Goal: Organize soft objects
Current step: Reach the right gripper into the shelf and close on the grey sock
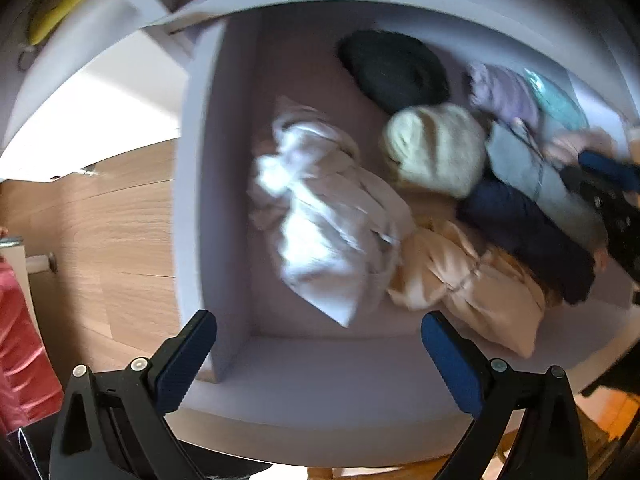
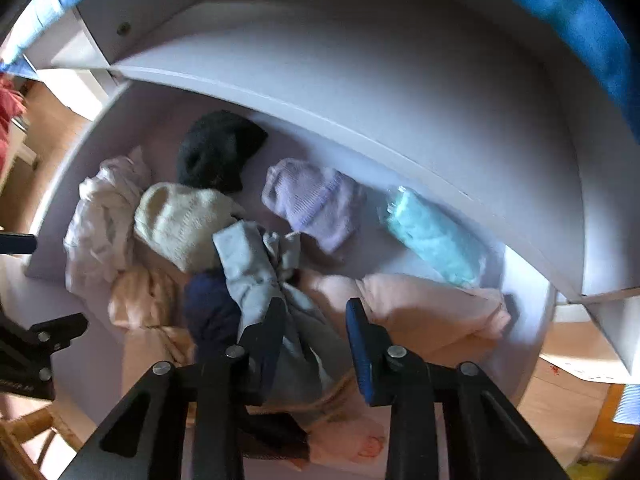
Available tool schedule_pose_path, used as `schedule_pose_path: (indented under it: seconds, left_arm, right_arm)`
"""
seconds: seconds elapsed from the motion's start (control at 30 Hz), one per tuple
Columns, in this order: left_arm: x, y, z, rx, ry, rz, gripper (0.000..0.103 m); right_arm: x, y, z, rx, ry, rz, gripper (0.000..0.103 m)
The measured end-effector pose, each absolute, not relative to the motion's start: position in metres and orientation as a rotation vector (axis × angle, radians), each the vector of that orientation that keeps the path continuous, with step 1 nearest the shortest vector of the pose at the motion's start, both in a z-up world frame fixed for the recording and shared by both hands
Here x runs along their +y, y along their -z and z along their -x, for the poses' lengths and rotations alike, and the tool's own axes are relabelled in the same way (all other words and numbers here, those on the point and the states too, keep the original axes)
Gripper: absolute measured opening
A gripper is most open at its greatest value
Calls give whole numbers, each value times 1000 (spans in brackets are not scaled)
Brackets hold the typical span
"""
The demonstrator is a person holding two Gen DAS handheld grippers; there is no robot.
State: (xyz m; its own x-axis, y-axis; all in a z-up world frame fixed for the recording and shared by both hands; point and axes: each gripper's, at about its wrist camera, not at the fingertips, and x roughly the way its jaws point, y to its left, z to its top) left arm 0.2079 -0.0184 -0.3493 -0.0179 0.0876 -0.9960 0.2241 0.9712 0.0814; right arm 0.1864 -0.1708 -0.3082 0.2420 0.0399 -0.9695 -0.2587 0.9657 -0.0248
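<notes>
Both grippers pointed down into an open white drawer full of soft things. The left gripper had its fingers spread wide with nothing between them; the near drawer wall lay in the gap. Just beyond its fingertips lay a white crumpled cloth, and beyond its right finger a beige bundle. Farther off sat a cream knitted hat and, past that, a black hat at the back of the drawer.

The right gripper had its fingers drawn in close on a grey garment, whose bunched fabric filled the narrow gap between the pads; blur kept me from judging how firm the pinch was. To the left of its left finger lay a dark navy piece, touching the grey one. Just beside its right finger was a pale pink fabric. Ahead of the fingertips lay a lilac knitted hat, and to the right of that a turquoise roll against the drawer's back wall. A white shelf edge hung over the back of the drawer.
</notes>
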Motion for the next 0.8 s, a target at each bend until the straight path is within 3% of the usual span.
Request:
schedule_pose_path:
  seconds: [0.4, 0.8]
  left_arm:
    - [15, 351, -220, 1552, 38, -188, 103]
    - [19, 361, -224, 1562, 17, -132, 103]
  right_arm:
    - [-150, 343, -190, 1408, -259, 243, 40]
    - [-160, 340, -183, 1411, -196, 166, 36]
